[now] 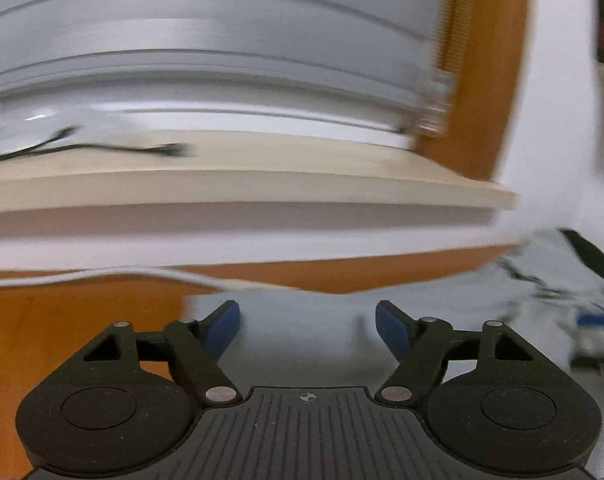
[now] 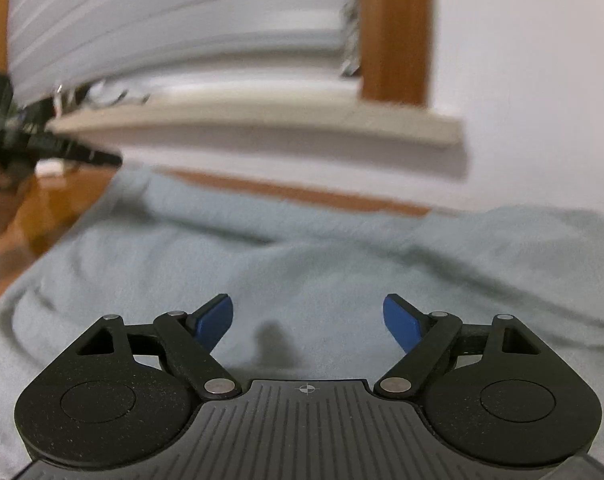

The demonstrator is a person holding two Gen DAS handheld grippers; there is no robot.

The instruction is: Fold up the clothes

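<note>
Pale blue garment [image 2: 302, 264] on wooden table [image 2: 58, 208], no legible writing

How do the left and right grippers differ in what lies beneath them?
The left gripper hangs over the light blue garment's edge, with orange wooden table under its left finger; the right gripper has only cloth below. The left view is more blurred. Both are open and hold nothing.
</note>
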